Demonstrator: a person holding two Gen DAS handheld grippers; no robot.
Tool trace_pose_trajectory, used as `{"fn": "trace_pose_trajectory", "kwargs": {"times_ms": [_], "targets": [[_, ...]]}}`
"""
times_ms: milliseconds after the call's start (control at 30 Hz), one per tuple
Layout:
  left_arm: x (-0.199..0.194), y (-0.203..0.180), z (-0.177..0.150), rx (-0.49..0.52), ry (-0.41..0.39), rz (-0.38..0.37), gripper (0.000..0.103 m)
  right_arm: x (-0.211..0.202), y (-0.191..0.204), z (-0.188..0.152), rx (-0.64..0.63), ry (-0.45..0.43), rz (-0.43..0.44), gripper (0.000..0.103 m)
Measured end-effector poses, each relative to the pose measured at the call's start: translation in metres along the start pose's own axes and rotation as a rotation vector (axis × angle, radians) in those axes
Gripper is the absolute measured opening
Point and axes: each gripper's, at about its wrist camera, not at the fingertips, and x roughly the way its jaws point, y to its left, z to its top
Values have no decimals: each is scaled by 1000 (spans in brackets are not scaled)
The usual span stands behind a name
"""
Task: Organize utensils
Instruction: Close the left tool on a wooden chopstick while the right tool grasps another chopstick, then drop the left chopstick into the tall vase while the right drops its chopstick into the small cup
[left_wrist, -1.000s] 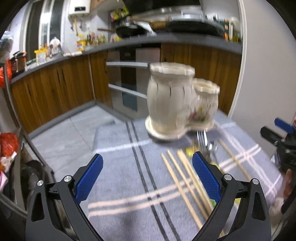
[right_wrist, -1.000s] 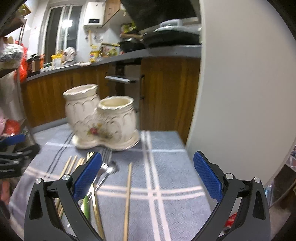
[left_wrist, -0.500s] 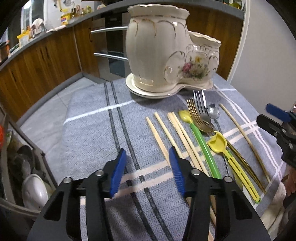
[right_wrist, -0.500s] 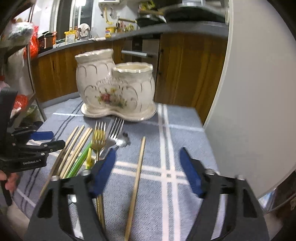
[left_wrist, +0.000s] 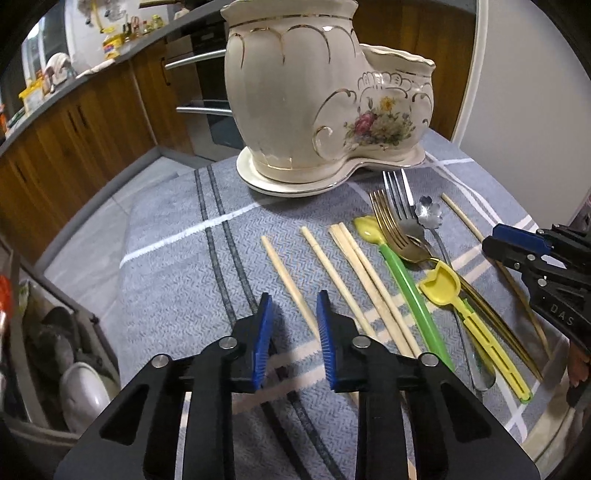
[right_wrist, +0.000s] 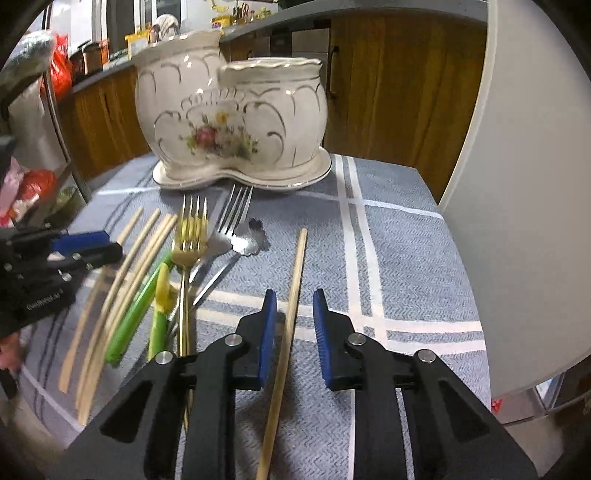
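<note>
Both grippers dropped toward the cloth (left_wrist: 177, 280) since a second ago and tipped nose-down, so the holder that used to sit far off now fills the top of each view. Jaws on both have just been closing from wide apart to a narrow gap.

Left gripper (left_wrist: 293, 306): blue pads near each other but not touching. The leftmost chopstick (left_wrist: 286, 278) runs up out of the gap between them; looks like the pads aren't pressing on it yet.

Right gripper (right_wrist: 293, 306): same story, a narrow gap with the lone chopstick (right_wrist: 293, 291) lying lengthwise between the pads, closer to the left pad. Can't see either pad actually pinching it.

Utensils are all flat on the grey plaid cloth, on the near side of the holder (left_wrist: 314, 110), a cream double pot with flowers and gold trim on its own base. From the left view, left to right: single chopstick, another chopstick (left_wrist: 332, 266), a pair (left_wrist: 364, 269) lying together, green spoon (left_wrist: 406, 280), gold fork (left_wrist: 391, 225) over a silver fork (left_wrist: 400, 195), yellow scoop (left_wrist: 441, 282), a flower-shaped spoon (left_wrist: 428, 214), then the lone chopstick far right, beside the right gripper.

Wooden cabinets (left_wrist: 92, 136) and an oven (left_wrist: 210, 110) sit behind the table. Right view is a bit blurry on its left side.
</note>
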Motion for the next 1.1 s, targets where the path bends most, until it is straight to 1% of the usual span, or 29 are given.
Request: {"fn": "trace_pose_trajectory", "kwargs": {"times_ms": [33,133,200,233,300,367,433,467,600,667,733,833,967,1100], "targets": [[0,1,1,-2,4,-1,20,1,1,1,-1,1,3,18],[3,8,4,-15,18,-13,17,5,0,5,9,5,13,15],[6,14,8,-31,19,-21,13,8,-1,7,19,5,24,7],[7,17,9,-37,19,-23,12,9,-1,8,25,2,27,6],[7,22,9,-52,14,-31,9,10,-3,9,37,-4,36,5],[7,26,7,-71,4,-56,7,9,-4,8,48,-17,54,5],[4,32,4,-94,-15,-91,7,2,-5,7,49,-53,56,5],[2,35,2,-97,-19,-90,7,-3,-5,8,52,-74,61,5],[-19,41,0,-104,-97,-123,7,-27,-10,15,83,-185,104,5],[-36,42,0,-102,-161,-153,7,-39,-12,21,99,-245,120,5],[-52,41,4,-100,-221,-167,7,-52,-15,32,114,-317,132,5],[-80,44,19,-99,-329,-193,7,-68,-13,54,120,-413,137,5],[-110,45,48,-87,-444,-220,7,-79,-11,88,112,-499,151,5],[-130,42,94,-81,-544,-235,7,-84,-8,129,113,-572,169,5]]}}
